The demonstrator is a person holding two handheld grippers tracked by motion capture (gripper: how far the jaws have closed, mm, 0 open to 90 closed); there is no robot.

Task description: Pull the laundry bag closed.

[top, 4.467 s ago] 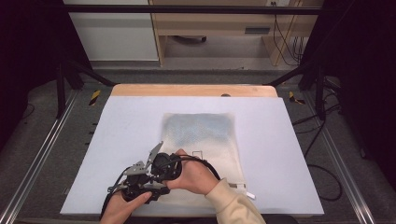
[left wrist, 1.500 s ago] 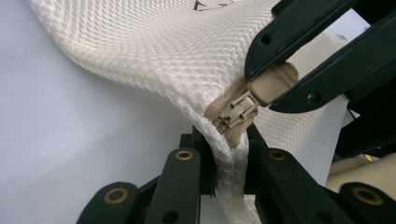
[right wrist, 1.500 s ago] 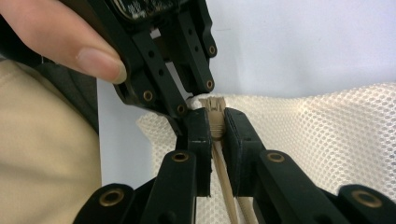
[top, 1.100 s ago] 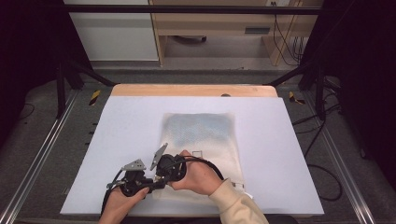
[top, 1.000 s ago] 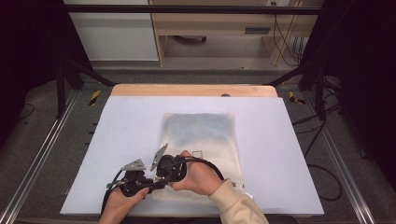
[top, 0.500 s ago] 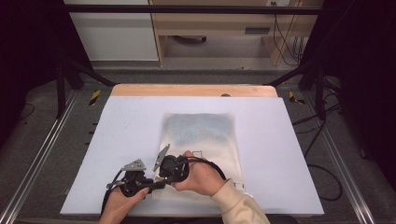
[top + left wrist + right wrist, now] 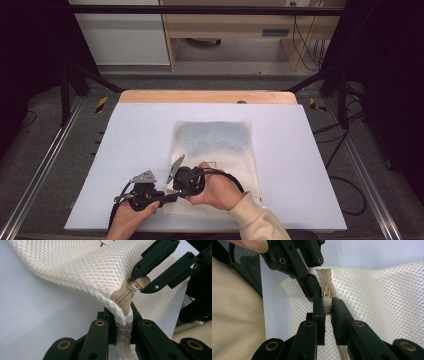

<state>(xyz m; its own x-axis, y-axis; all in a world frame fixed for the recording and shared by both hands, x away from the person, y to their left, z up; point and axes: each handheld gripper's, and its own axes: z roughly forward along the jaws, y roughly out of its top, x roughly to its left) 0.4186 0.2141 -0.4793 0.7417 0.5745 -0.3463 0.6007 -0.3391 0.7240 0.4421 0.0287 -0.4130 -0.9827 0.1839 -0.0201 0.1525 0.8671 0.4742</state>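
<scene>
A white mesh bag point(image 7: 215, 145) lies flat on the white table point(image 7: 135, 130), with a beige zipper at its near-left corner. My left gripper point(image 7: 166, 196) is shut on that corner, and the mesh edge point(image 7: 123, 322) is pinched between its jaws point(image 7: 122, 315). My right gripper point(image 7: 174, 188) comes in from the right and is shut on the zipper pull point(image 7: 327, 305). The left gripper view has the right gripper point(image 7: 141, 282) closed on the pull point(image 7: 135, 287) just beyond the corner. The right gripper view has the left gripper point(image 7: 312, 290) beside the zipper.
A wooden strip point(image 7: 207, 96) runs along the table's far edge. Metal rails point(image 7: 45, 160) flank the table on both sides. A cream sleeve point(image 7: 255, 220) and both hands occupy the near edge. A shelf unit and cables point(image 7: 305, 40) stand beyond the table.
Since the earliest frame the right gripper has shifted slightly right and the left slightly left. Over the last second nothing has visibly moved.
</scene>
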